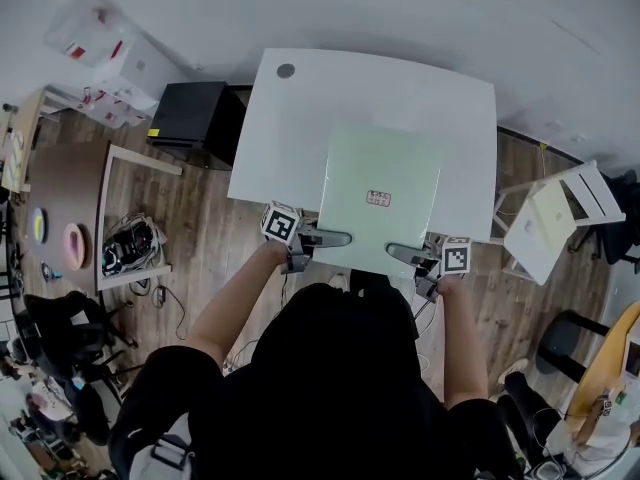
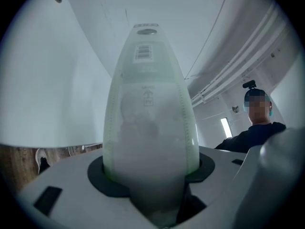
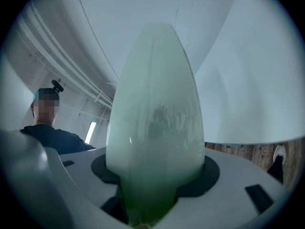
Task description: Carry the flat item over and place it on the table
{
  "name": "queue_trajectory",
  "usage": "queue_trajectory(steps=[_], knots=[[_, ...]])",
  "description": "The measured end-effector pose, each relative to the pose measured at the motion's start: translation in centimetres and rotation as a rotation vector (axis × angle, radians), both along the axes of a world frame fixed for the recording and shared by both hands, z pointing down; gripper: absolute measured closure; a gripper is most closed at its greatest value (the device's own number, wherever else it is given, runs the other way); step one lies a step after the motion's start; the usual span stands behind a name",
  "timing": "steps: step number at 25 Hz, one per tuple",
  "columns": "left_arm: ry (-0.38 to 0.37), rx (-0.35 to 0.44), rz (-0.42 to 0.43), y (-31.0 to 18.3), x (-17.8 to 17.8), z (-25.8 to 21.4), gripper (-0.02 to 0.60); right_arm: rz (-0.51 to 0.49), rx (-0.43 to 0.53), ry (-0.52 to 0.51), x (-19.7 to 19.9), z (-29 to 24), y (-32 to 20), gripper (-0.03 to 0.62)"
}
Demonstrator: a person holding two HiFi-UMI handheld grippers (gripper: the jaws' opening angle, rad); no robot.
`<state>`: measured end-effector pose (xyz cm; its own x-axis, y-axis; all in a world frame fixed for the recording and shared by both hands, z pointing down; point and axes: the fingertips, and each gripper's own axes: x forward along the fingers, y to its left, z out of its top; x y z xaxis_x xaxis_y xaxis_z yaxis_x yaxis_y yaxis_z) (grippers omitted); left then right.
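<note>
The left gripper (image 1: 336,238) and right gripper (image 1: 402,254) clamp a translucent pale-green flat item (image 1: 380,173) over the white table (image 1: 300,108)

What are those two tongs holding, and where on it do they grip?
A pale green flat panel: left tongs and right tongs each clamp its near edge.

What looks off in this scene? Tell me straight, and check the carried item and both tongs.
Nothing stands out. The flat green item lies roughly square to the white table, gripped at its near edge by the left tongs and the right tongs. No spill, crack or bend shows.
</note>
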<state>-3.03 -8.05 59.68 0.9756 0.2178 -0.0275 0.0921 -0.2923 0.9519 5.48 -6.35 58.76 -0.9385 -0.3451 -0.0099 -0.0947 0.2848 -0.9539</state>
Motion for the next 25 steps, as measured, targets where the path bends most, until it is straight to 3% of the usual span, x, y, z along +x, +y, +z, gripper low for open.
queue_trajectory(steps=[12,18,25], knots=[[-0.003,-0.065,-0.075,-12.0,5.6,4.4,0.295,-0.048,-0.056,0.006,5.7,4.7,-12.4,0.295],[-0.027,-0.050,-0.084,-14.3,6.0,5.8,0.295,-0.039,-0.058,0.001,6.3,6.2,-14.5,0.295],[-0.096,-0.125,-0.091,-16.8,6.2,9.3,0.295,-0.031,-0.119,-0.013,6.7,9.8,-16.8,0.295]])
